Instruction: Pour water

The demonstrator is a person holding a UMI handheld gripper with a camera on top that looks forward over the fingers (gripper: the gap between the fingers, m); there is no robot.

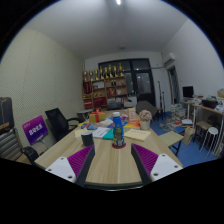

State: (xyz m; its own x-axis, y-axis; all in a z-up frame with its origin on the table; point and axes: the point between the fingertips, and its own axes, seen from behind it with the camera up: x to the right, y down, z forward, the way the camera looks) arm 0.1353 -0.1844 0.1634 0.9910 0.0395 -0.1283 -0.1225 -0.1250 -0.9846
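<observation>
Pale wooden table in cluttered office; gripper spread wide, blue-labelled plastic bottle beyond; far items indistinct.

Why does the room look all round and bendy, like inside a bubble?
In the gripper view, the wide-angle lens curves the walls and ceiling; the bottle ahead of the open gripper stays fairly straight; a ceiling light glares bright; the far shelves look small and dim.

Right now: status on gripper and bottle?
Gripper open, empty. Bottle upright on table, beyond the fingers, not between them. Path ahead looks clear.
</observation>
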